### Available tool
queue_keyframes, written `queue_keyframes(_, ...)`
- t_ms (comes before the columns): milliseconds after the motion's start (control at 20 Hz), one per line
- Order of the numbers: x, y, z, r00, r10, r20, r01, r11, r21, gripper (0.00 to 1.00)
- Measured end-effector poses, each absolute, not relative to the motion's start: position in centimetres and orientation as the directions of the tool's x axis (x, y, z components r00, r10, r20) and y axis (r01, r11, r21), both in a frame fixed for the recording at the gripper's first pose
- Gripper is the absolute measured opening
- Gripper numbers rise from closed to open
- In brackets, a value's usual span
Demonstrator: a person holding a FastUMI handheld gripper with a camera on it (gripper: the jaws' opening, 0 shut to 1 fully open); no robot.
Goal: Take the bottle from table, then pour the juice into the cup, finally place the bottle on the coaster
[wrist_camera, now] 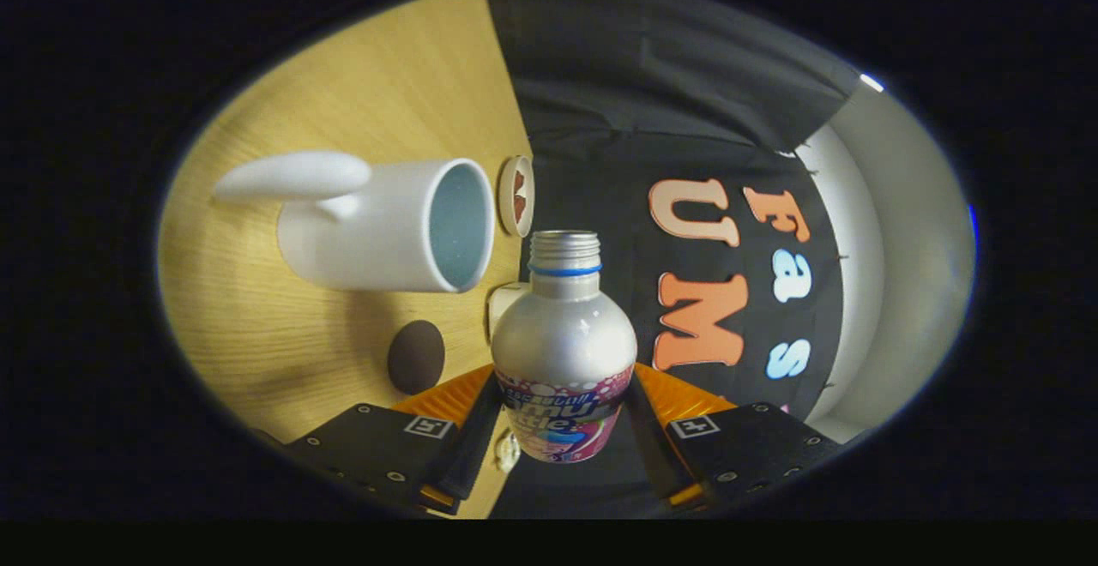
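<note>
A silver bottle (564, 334) with a printed label, a blue neck ring and an uncapped threaded mouth sits between my fingers; my gripper (564, 396) is shut on the bottle's lower body. The whole scene looks rolled sideways, so the wooden table (343, 94) runs along one side. A white cup (377, 227) with a long handle stands beyond the fingers, and its pale blue inside faces the bottle's neck. The bottle's mouth is close beside the cup's rim. I see no liquid flowing. A dark brown round coaster (416, 357) lies on the table near one finger.
A small round disc with a brown pattern (516, 195) sits by the cup's rim at the table's far edge. A pale small object (504, 302) is partly hidden behind the bottle's shoulder. The booth's black cloth wall (669, 120) rises past the table edge.
</note>
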State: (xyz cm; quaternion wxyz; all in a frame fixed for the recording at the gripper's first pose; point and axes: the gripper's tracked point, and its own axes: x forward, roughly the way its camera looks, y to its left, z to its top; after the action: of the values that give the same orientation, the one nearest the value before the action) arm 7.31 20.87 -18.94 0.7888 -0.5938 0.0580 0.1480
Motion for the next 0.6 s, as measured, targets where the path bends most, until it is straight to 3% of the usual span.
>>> queue_keyframes(350,10.0,17.9,-15.0,0.968,0.093,-0.232,-0.228,0.710,-0.666,0.77)
queue_keyframes(600,11.6,17.2,-13.9,0.956,0.147,-0.254,-0.236,0.898,-0.370,0.77)
